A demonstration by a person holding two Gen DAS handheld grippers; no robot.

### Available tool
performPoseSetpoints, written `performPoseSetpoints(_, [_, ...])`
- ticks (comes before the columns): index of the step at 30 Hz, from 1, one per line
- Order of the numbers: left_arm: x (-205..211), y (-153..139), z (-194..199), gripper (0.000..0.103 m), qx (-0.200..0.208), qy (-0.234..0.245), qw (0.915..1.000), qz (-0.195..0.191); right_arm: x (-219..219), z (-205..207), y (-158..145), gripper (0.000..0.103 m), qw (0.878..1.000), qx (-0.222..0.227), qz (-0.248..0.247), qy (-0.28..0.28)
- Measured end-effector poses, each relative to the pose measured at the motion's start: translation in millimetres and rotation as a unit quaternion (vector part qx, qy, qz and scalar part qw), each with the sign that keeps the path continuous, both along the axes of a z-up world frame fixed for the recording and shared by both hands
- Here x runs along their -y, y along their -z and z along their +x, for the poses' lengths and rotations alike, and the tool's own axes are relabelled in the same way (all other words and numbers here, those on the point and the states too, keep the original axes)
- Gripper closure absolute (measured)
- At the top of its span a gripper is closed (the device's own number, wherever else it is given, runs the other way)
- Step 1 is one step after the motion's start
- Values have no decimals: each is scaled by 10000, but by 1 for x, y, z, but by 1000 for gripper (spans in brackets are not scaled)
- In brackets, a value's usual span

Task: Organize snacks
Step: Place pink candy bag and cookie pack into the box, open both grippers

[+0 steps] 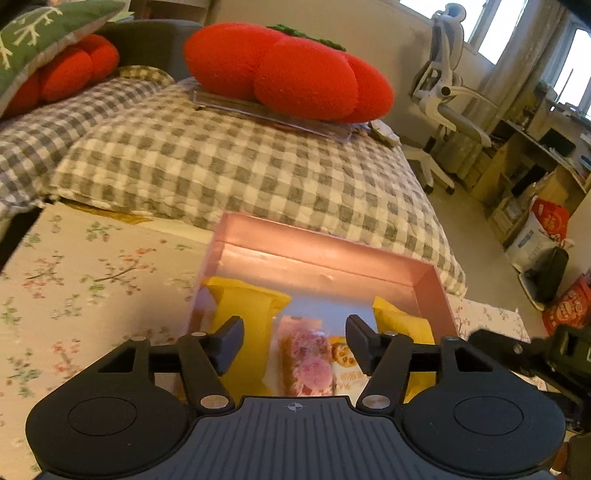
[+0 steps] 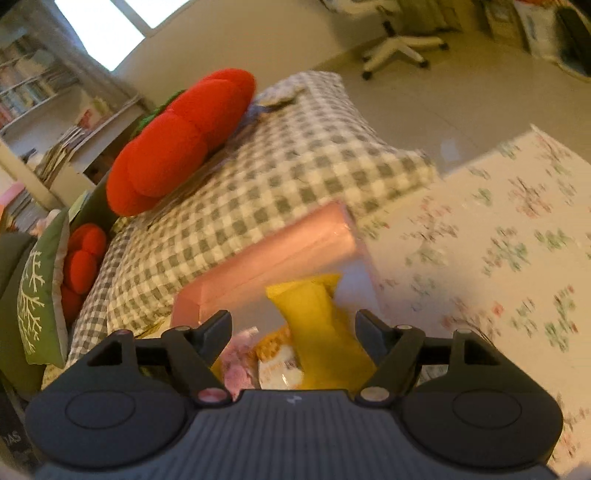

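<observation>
Home, a bedroom/living room with a study corner.
Gingham quilt (image 1: 236, 162) covers the bed or sofa, with a red tomato plush cushion (image 1: 288, 70) and a green snowflake pillow (image 1: 40, 33) at its far edge. White office chair (image 1: 443, 96) beside a cluttered desk (image 1: 532, 158) under curtained windows; bookshelves (image 2: 33, 88) along one wall; floral cloth (image 1: 92, 266) on the near surface.

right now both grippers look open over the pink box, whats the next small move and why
Probably lower the left gripper onto the pink-filled snack pack. That pack lies centred between its open fingers inside the pink box, with yellow packets on either side. The right gripper is open too, and nothing is held.
</observation>
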State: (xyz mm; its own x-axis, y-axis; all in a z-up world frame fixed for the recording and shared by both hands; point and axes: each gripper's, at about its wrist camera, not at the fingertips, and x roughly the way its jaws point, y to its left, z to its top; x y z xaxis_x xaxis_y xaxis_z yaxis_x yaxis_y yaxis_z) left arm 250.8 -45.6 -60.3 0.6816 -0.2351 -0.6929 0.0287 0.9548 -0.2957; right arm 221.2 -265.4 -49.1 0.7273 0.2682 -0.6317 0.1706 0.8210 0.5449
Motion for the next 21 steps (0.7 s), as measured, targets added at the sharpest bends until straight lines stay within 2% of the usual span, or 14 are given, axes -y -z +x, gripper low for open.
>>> performPoseSetpoints(3, [-7, -12, -16, 40, -26, -52, 10000, 10, 11, -13, -6, 32, 9999, -104, -26, 4])
performPoseSetpoints(6, [-19, -21, -40, 30, 40, -117, 9999, 76, 22, -29, -11, 31, 9997, -226, 23, 86])
performPoseSetpoints(11, [-33, -23, -68, 29, 12, -197, 9981, 589, 28, -48, -16, 29, 9985, -453, -176, 265])
performPoseSetpoints(15, [-46, -24, -82, 27, -19, -311, 9979, 571, 11, -58, -24, 27, 9982, -424, -397, 122])
performPoseSetpoints(17, [-52, -20, -92, 26, -107, -342, 9985, 411, 2, -67, -26, 24, 9983, -371, -456, -27])
performPoseSetpoints(19, [-53, -14, -101, 26, -235, -253, 9990, 282, -6, -74, -26, 23, 9966, -424, -702, -104])
performPoseSetpoints(21, [-51, -5, -107, 26, -353, -210, 9986, 348, -7, -81, -24, 20, 9940, -505, -972, -32])
